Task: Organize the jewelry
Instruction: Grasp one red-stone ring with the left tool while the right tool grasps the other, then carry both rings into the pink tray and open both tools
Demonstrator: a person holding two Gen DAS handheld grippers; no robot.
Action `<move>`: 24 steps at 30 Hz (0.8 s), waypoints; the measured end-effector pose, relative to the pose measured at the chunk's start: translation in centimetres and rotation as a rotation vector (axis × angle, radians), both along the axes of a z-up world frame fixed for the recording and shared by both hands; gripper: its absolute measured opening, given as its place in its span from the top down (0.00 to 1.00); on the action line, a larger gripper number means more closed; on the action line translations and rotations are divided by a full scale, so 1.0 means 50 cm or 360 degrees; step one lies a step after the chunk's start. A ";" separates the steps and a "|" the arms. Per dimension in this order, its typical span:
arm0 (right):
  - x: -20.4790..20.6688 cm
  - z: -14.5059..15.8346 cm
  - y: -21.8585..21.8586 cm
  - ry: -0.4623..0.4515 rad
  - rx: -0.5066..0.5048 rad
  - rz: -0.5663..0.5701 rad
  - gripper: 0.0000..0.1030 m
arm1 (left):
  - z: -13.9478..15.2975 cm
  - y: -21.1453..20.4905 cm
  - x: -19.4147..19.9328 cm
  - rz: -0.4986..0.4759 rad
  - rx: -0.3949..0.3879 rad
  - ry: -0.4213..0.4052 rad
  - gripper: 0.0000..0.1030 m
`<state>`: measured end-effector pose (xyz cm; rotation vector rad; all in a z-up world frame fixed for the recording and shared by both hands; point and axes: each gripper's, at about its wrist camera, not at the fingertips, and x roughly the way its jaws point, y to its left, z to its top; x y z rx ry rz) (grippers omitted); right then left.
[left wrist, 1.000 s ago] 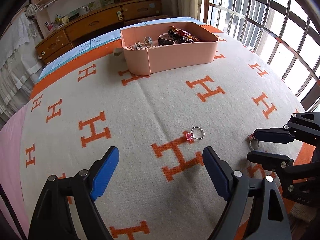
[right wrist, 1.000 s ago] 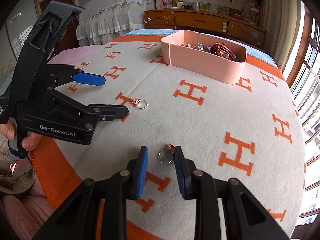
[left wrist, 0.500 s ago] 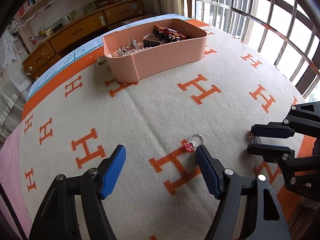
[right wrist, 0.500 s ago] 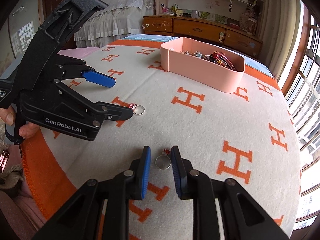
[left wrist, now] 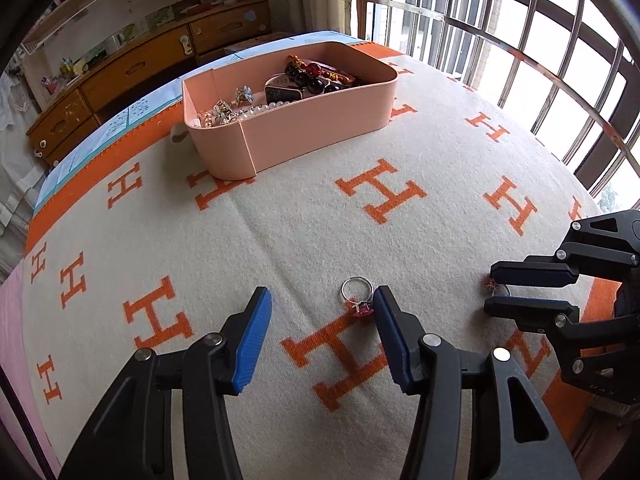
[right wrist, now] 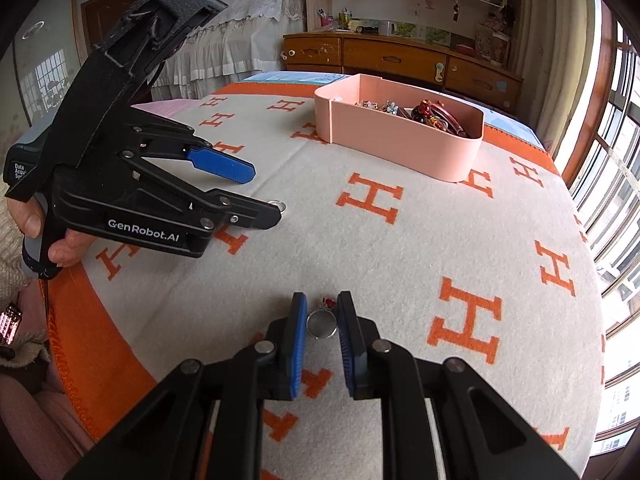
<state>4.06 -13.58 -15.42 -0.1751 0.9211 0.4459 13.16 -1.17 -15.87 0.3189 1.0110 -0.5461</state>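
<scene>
left gripper [right wrist: 262, 194] body: "GenRobot.AI" | its rear label: "Data Acqui…" (cut off) | blanket [right wrist: 400, 248]: repeated orange "H"

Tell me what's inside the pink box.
The pink box holds dark red beads, a pearl strand, small flower pieces and a watch. Its wall hides whatever lies lower.

— Where's my left gripper [left wrist: 320, 336]?

— Bottom centre of its own camera, angled steeply down, jaws closing. The silver ring [left wrist: 357, 295] lies just beside the right-hand blue pad; I can't tell if they touch.

— And from the other camera?

— At the left of the frame, with the hand [right wrist: 48, 236] wrapped round its handle.

— My right gripper [right wrist: 322, 320]?

— Bottom centre, jaws narrow, pads against a second ring [right wrist: 321, 322] on both sides.
</scene>
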 end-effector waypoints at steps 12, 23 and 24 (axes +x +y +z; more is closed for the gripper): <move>-0.003 0.000 -0.006 0.0001 0.0040 -0.0012 0.85 | 0.002 -0.019 -0.009 0.0174 -0.0016 0.0046 0.61; -0.005 -0.001 -0.021 0.0020 0.0112 -0.0015 0.85 | 0.008 -0.065 -0.011 0.0312 0.0032 0.0073 0.87; -0.005 0.000 -0.022 0.0025 0.0118 -0.0015 0.85 | 0.008 -0.065 -0.010 0.0319 0.0030 0.0077 0.87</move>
